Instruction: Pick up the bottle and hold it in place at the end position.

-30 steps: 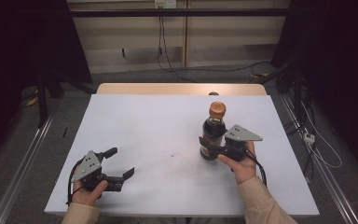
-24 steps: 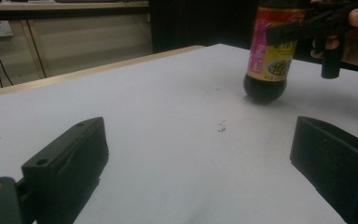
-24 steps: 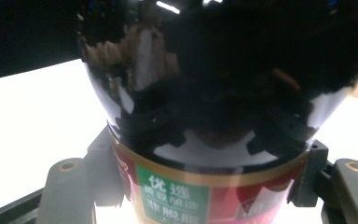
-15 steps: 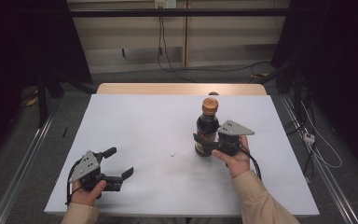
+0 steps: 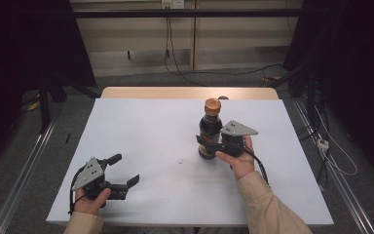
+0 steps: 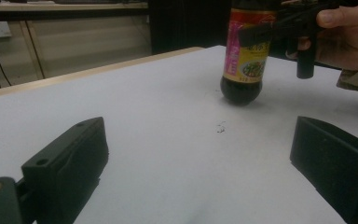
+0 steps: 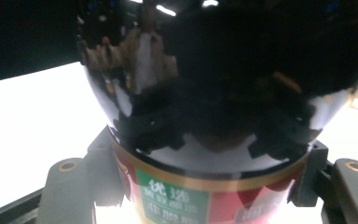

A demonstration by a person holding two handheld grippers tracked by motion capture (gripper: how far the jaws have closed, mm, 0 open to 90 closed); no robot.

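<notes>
High view: dark sauce bottle [image 5: 210,131], orange cap, red-green label, upright on white table [image 5: 146,136] right of centre, clamped by right gripper [image 5: 209,145]. Left gripper [image 5: 124,170] jaws apart, near front-left.

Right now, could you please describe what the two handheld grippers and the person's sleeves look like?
Both are black two-jaw tools with chunky block-shaped jaws. The left gripper and the right gripper each carry a grey three-cornered plate on top, dotted with small holes. A black cable trails from each. The person's sleeves are light beige.
</notes>
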